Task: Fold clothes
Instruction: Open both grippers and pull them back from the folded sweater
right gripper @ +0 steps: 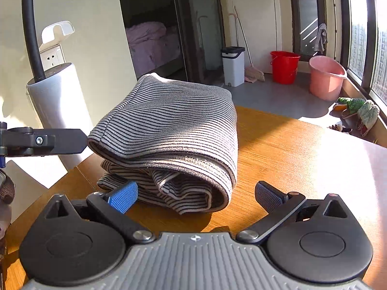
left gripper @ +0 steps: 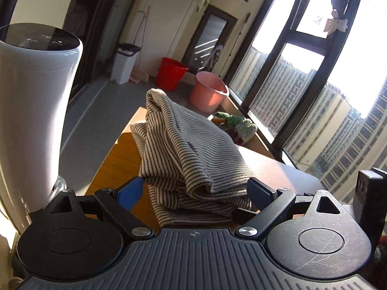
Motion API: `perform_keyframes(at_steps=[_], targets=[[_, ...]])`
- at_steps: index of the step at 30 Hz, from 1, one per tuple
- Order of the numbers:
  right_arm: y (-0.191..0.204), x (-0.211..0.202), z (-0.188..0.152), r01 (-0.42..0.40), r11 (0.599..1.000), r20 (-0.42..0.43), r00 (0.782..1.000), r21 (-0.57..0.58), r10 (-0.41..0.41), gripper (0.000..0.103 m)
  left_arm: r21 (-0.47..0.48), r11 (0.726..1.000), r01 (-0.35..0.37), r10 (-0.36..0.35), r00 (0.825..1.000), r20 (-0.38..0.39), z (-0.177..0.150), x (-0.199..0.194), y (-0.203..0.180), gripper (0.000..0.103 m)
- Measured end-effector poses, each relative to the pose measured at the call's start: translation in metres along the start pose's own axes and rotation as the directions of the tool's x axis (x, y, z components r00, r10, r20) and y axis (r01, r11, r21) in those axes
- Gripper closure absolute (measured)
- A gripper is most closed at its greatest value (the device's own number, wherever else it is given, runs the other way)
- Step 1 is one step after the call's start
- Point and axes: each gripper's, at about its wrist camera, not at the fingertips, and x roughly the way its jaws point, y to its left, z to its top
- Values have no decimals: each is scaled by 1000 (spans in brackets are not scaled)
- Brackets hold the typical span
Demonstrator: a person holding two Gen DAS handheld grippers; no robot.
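Lying in a thick, several-layered bundle on the wooden worktop [right gripper: 278,149], the striped garment [right gripper: 169,130] fills the centre of both wrist views. Its long axis runs from the bottom centre toward the upper middle of the left wrist frame, away from the left gripper [left gripper: 197,189], whose fingers stand apart on either side of the garment's near end, the cloth [left gripper: 188,149] lying between them and seemingly touching the pads, though not pinched. In the right wrist frame the right gripper [right gripper: 196,195] also stands apart, set just in front of the rolled open edge at the bundle's lower end, its blue pad at lower left touching or nearly touching the bottom layers. The left gripper's finger shows at that frame's left edge, beside the top fold. Such a bundle fits either a fold nearly finished or one awaiting another pass; the left gripper is the closer.
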Motion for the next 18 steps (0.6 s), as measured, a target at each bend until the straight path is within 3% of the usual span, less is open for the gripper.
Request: perform_keyframes(at_steps=[3,5,8,14,18], targets=[[-1,-14,-17,31,999,-15,999,9,-31,0,16,994,-105,106,993,-56,-23,-6,-8,1],[-2,-23,-28,52,999,-25,998,14,-51,0,6,980,-199,199,974,-106,-37,-6,-13,0],[-3,-37,-44,83,996,-40,996,22,-82,0,-3,963,-271,269,955,-123,-52,-11,-16,0],[-6,-62,-73,150,988,-63,987,47,-146,0,119,907,-404,417,902,-114,-78,-25,-29,0],[-11,-60,-70,188,980,-55,981,68,-185,0,45,894,-447,448,882,-144,-70,-28,-23,0]])
